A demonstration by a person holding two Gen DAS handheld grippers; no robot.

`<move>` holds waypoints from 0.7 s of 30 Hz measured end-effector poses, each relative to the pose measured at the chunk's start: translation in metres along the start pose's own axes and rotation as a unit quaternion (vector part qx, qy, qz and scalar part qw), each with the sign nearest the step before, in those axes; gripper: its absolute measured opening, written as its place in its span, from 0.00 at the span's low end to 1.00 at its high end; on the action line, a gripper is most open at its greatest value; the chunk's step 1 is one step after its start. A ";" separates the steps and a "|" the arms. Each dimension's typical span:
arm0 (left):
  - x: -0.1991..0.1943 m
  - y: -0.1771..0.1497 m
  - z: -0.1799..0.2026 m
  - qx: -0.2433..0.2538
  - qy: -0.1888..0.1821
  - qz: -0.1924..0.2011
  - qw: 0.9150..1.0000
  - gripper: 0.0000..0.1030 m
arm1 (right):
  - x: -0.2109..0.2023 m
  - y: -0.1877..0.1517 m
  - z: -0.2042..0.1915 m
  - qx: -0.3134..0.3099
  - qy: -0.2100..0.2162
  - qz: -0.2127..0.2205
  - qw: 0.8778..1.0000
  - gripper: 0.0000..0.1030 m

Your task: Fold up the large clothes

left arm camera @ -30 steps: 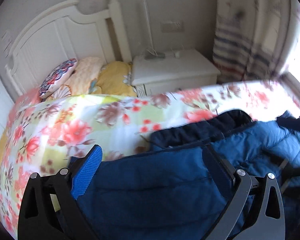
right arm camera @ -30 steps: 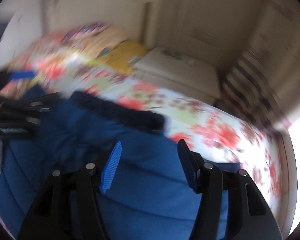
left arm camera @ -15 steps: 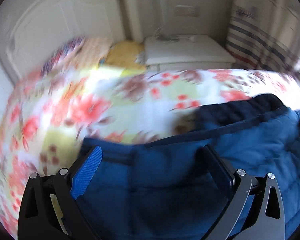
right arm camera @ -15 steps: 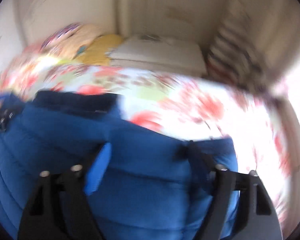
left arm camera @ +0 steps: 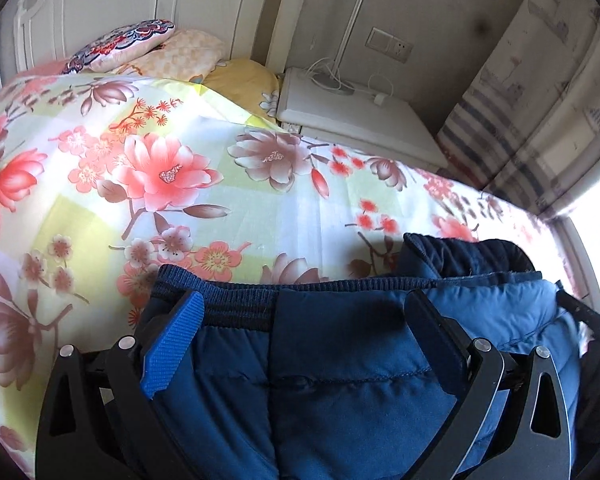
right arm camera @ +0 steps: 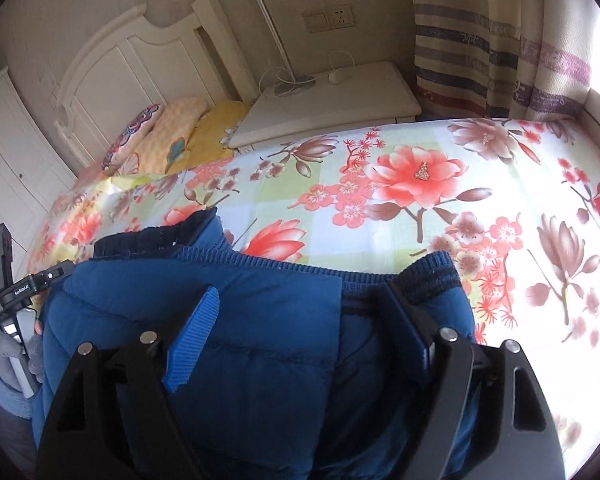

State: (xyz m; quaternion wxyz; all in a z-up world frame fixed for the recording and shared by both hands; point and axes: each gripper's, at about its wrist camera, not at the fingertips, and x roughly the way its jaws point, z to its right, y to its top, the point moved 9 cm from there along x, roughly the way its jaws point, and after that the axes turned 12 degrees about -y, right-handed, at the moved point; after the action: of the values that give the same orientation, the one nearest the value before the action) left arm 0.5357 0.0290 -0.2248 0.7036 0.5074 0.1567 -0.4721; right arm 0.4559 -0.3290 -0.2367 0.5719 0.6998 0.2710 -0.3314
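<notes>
A blue quilted puffer jacket point(left arm camera: 340, 364) with dark ribbed hem and collar lies on the floral bedspread point(left arm camera: 160, 184); it also shows in the right wrist view point(right arm camera: 268, 320). My left gripper point(left arm camera: 304, 332) is open, its fingers spread wide over the jacket's ribbed edge. My right gripper point(right arm camera: 300, 328) is open too, fingers spread over the jacket near its ribbed cuff point(right arm camera: 432, 276). The left gripper's body point(right arm camera: 16, 288) shows at the left edge of the right wrist view, held by a grey-gloved hand.
Pillows point(left arm camera: 140, 48) lie by the white headboard point(right arm camera: 140, 60). A white nightstand point(right arm camera: 328, 104) with a lamp and cables stands beyond the bed. A striped curtain point(right arm camera: 500, 48) hangs at the right by a bright window.
Both grippers swung over the jacket and settled lower near its ribbed edge. The jacket now lies flatter, with its hem closer to the fingers. Both stayed open.
</notes>
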 end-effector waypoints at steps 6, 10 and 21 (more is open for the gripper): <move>-0.002 0.002 -0.002 -0.015 -0.014 0.009 1.000 0.96 | 0.000 0.000 0.001 -0.001 -0.003 -0.001 1.000 0.78; -0.008 0.000 0.007 0.012 0.071 -0.013 0.997 0.96 | -0.008 0.000 -0.008 -0.054 -0.074 -0.003 0.996 0.78; -0.008 -0.077 0.140 0.213 0.152 -0.036 0.965 0.96 | -0.070 -0.084 -0.141 -0.285 -0.090 0.025 0.954 0.85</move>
State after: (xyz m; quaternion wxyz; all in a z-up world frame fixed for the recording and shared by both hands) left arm 0.4322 -0.0910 -0.2018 0.5300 0.7052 0.1755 -0.4370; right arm 0.3695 -0.1747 -0.2164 0.7778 0.4813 0.2837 -0.2879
